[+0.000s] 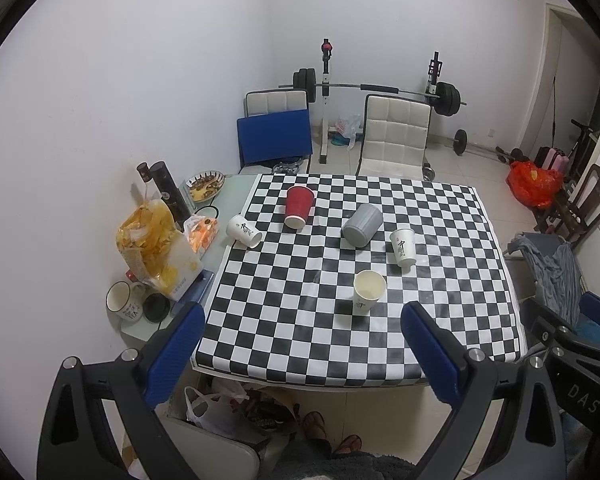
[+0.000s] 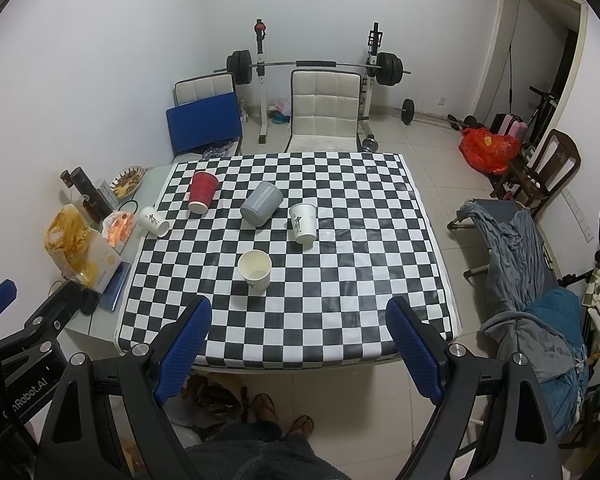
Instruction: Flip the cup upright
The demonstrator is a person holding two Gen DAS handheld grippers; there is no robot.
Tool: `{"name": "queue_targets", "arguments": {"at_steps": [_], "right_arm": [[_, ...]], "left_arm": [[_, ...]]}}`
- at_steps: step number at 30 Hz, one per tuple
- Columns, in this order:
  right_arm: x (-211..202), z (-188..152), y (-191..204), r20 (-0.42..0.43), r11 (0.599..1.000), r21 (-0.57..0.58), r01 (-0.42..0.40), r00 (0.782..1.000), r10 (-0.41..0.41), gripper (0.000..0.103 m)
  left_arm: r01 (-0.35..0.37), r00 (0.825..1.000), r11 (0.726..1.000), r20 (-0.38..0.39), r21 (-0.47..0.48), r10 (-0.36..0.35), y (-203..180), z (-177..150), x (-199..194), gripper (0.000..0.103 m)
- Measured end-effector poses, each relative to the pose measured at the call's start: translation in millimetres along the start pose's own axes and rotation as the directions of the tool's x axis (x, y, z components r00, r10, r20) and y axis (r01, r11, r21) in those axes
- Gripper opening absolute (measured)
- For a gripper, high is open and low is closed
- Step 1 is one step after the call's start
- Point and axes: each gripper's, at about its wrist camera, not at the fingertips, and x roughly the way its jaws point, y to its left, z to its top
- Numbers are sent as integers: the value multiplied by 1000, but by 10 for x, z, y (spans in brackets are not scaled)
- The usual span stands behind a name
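Several cups sit on the checkered tablecloth [image 1: 300,340] [image 2: 339,320]. A white paper cup [image 1: 367,291] [image 2: 254,270] stands upright near the front. A red cup [image 1: 298,208] [image 2: 202,193], a grey cup [image 1: 361,225] [image 2: 261,203] and two printed white cups, one at the left [image 1: 244,231] [image 2: 153,221] and one at the right [image 1: 403,246] [image 2: 303,223], lie on their sides. My left gripper [image 1: 301,320] and right gripper [image 2: 300,312] are open and empty, held above the table's near edge, well short of the cups.
A snack bag [image 1: 156,248], dark bottles [image 1: 168,188], a mug [image 1: 122,302] and a plate of food [image 1: 205,186] crowd the table's left strip. White chairs [image 1: 395,136], a barbell rack [image 1: 371,88] and a cot with clothes [image 2: 519,248] stand around the table.
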Motion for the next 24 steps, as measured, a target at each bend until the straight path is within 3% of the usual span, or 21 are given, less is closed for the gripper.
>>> {"name": "queue_targets", "arguments": {"at_steps": [24], "right_arm": [[-21,46,50,6,1000,-3,4,1000,-4,90]], "left_arm": [[-4,1000,1000,4,-5,4,25,54,-25,100]]}}
